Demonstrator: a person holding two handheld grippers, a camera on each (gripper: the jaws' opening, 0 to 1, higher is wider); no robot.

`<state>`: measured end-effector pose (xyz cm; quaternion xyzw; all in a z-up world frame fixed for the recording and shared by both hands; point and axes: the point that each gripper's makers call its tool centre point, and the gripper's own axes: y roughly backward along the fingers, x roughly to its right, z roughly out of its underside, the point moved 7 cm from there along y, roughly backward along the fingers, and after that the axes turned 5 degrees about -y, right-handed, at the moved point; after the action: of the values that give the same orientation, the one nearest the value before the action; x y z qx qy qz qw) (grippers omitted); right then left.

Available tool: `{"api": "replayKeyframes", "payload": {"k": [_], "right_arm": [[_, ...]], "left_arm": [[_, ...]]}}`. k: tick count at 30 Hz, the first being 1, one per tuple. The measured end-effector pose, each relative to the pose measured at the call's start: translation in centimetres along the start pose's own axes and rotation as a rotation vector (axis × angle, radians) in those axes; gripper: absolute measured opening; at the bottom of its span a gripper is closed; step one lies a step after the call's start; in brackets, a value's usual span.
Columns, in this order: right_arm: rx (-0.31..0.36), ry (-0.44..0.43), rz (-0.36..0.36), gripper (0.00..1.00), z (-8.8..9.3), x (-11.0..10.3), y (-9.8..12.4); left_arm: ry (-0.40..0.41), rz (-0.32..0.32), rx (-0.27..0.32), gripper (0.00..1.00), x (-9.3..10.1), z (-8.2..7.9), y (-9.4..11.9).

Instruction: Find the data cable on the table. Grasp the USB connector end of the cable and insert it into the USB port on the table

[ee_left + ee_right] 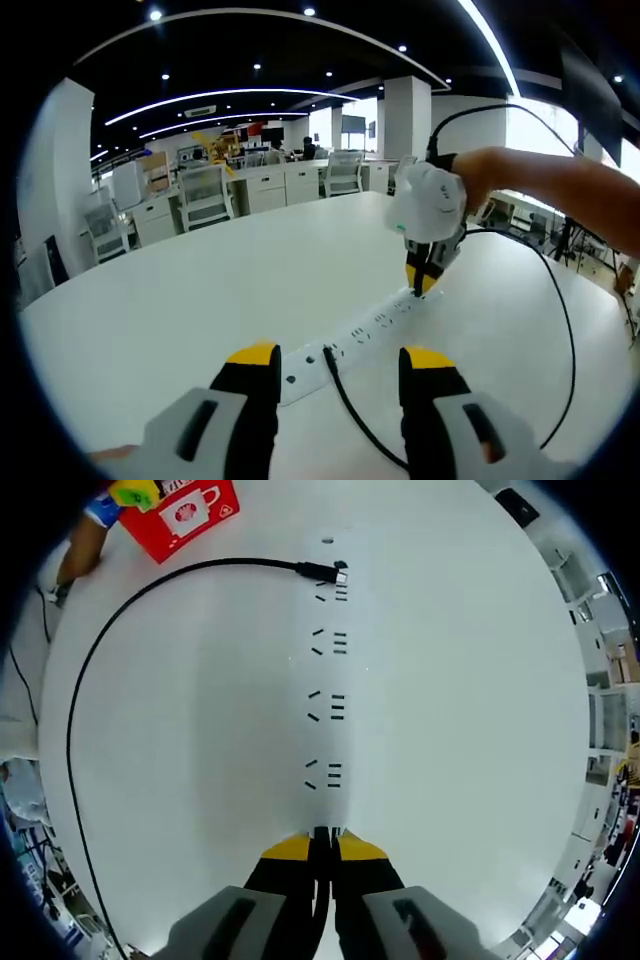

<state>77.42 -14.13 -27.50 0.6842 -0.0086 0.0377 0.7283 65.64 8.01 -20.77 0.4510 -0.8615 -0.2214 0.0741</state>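
A black data cable (100, 650) curves over the white table (200, 290). One end, a plug with a metal tip (335, 574), lies on the white power strip (370, 330) between my left gripper's (342, 357) open jaws. My right gripper (322, 835) is shut on the cable's other end, tips down against the strip's far end (425, 283). The jaws hide that connector. Several socket slots (330, 702) run along the strip (328, 670) in front of the right gripper.
A red box with a cup picture (180, 515) sits at the table's edge beyond the strip. A person's arm (560, 185) holds the right gripper. Office desks and chairs (205, 195) stand past the table.
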Motion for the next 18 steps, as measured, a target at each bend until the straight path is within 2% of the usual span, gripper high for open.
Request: {"api": "replayKeyframes", "payload": {"k": [11,18], "right_arm": [[-0.017,0.018,0.006,0.08,-0.16,0.34,-0.22],[0.015,0.002,0.005,0.09,0.05,0.3,-0.16]], "left_arm": [[0.001,0.0,0.0,0.47,-0.16,0.06,0.02],[0.001,0.001,-0.003,0.47,-0.16,0.07,-0.01]]}}
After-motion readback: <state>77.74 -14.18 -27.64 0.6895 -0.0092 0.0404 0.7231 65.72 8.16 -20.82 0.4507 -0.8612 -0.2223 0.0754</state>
